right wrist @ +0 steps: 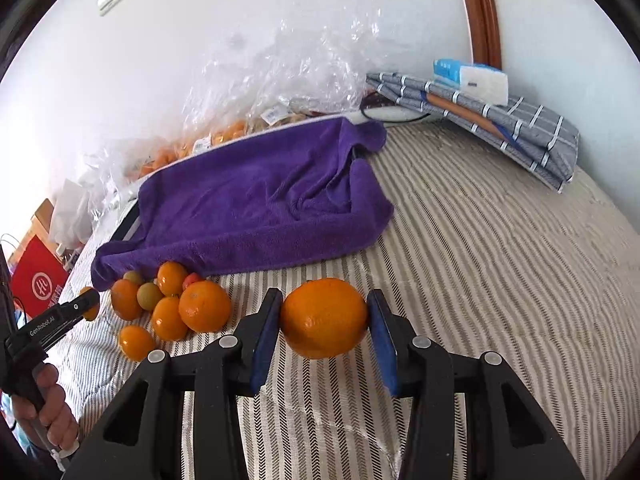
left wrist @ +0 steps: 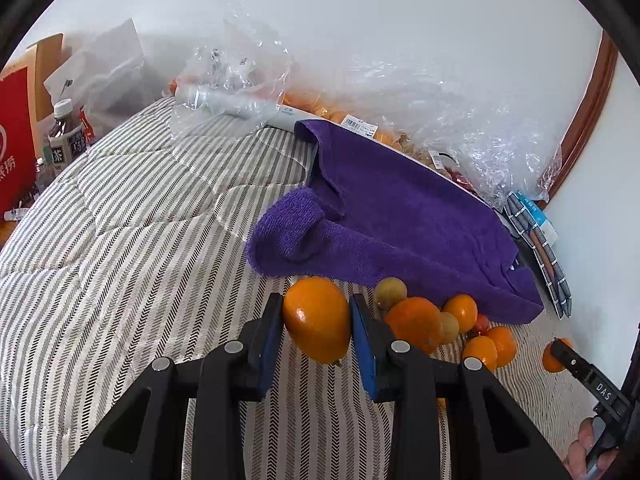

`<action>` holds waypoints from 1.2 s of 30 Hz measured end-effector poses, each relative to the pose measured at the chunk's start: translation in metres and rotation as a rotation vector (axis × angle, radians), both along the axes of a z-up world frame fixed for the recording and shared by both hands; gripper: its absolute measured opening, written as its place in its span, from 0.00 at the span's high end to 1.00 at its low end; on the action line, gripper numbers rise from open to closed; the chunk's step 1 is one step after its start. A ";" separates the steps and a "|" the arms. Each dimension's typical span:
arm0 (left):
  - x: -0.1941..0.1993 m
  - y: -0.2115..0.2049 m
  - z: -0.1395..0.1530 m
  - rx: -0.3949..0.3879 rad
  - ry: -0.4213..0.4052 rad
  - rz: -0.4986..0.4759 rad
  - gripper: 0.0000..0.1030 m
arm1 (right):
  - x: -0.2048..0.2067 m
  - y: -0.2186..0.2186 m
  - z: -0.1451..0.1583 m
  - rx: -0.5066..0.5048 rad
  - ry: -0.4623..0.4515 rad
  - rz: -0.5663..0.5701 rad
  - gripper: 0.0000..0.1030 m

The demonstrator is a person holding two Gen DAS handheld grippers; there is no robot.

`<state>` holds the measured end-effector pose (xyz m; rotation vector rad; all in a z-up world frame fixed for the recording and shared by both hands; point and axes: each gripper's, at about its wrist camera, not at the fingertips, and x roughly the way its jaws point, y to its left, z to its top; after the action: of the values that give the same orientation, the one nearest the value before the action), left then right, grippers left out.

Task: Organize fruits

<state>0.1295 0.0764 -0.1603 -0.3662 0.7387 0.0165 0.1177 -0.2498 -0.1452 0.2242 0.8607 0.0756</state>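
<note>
A bed covered in a striped quilt (right wrist: 480,240) fills both views, set against a white wall, with a purple towel (right wrist: 260,204) spread across it and crinkled clear plastic bags (left wrist: 460,120) of more fruit piled along the wall behind. A folded checked cloth (right wrist: 500,124) lies at the far corner, and a tea bottle (left wrist: 64,132) stands off the bed's other end.

The left claw (left wrist: 318,316) is clamped on a glossy orange fruit (left wrist: 318,320), its blue pads pressed to either side, and holds it just above the quilt in front of the towel's near edge. The right claw (right wrist: 324,318) is likewise closed on a large round orange (right wrist: 324,318), held over bare quilt a little way from the rest of the fruit.

Between the two, a loose cluster of fruit (right wrist: 168,304) sits on the quilt touching the towel's front edge: several oranges and tangerines of mixed size, a couple of small greenish-yellow fruits, and one small red one tucked in among them.

Judging from this, the sorting looks to be at an early or middle stage. Nothing lies on the towel, no separate groups are visible, and most of the fruit is mixed in one heap. Two pieces are in hand; the remaining ones would need to be picked out and grouped.
</note>
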 end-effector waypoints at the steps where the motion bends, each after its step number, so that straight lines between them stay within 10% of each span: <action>1: -0.001 0.000 0.003 0.006 0.000 0.007 0.69 | 0.000 -0.001 0.004 -0.004 -0.004 -0.002 0.58; 19: 0.066 -0.020 0.100 0.056 -0.143 -0.024 0.69 | 0.061 0.010 0.068 -0.049 -0.118 0.026 0.58; 36: 0.147 -0.018 0.039 0.005 -0.080 -0.012 0.69 | 0.158 0.041 0.025 -0.071 -0.050 0.072 0.58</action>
<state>0.2768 0.0587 -0.1214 -0.3551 0.6617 -0.0078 0.2761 -0.2090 -0.1199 0.1245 0.8202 0.1169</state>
